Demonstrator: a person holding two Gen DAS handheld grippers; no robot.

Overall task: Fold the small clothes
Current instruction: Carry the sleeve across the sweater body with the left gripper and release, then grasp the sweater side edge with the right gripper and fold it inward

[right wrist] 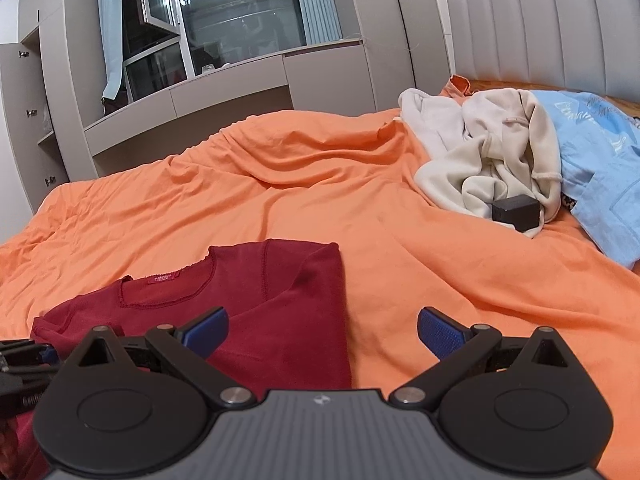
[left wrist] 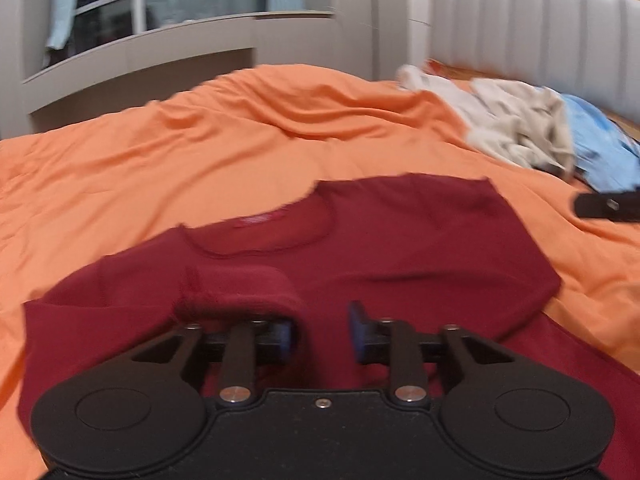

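We held our left gripper (left wrist: pixel 323 330) open over the red shirt (left wrist: pixel 400 240), sleeve released, our right gripper (right wrist: pixel 323 332) wide open, empty.

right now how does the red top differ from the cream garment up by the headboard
The red top lies spread flat with a sleeve folded in; the cream garment sits crumpled in a heap. The red top is close in front of the hand-held grippers; the cream garment lies far off, against a blue garment. Both rest on the orange bedspread.
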